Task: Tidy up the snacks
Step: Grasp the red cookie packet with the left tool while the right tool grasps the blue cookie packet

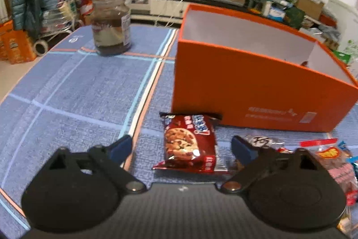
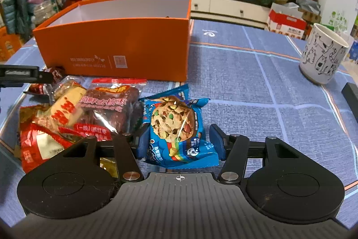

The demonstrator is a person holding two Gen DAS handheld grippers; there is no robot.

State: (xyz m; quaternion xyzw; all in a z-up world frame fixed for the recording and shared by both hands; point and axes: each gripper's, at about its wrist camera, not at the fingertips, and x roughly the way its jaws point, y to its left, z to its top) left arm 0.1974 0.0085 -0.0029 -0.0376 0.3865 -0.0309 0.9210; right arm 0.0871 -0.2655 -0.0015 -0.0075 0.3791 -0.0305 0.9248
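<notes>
A red cookie packet (image 1: 190, 142) lies flat on the blue cloth in front of an open orange box (image 1: 257, 91). My left gripper (image 1: 182, 147) is open, its blue pads either side of the packet and not touching it. In the right wrist view, my right gripper (image 2: 180, 142) has its pads against both sides of a blue cookie packet (image 2: 179, 131). A pile of red snack bags (image 2: 73, 118) lies to its left. The orange box (image 2: 125, 48) stands behind, its inside mostly hidden.
A glass jar (image 1: 111, 21) with dark contents stands at the back left of the table. A white mug with cat drawings (image 2: 322, 55) stands at the right. A dark object (image 2: 351, 95) lies at the right edge. Cluttered room behind.
</notes>
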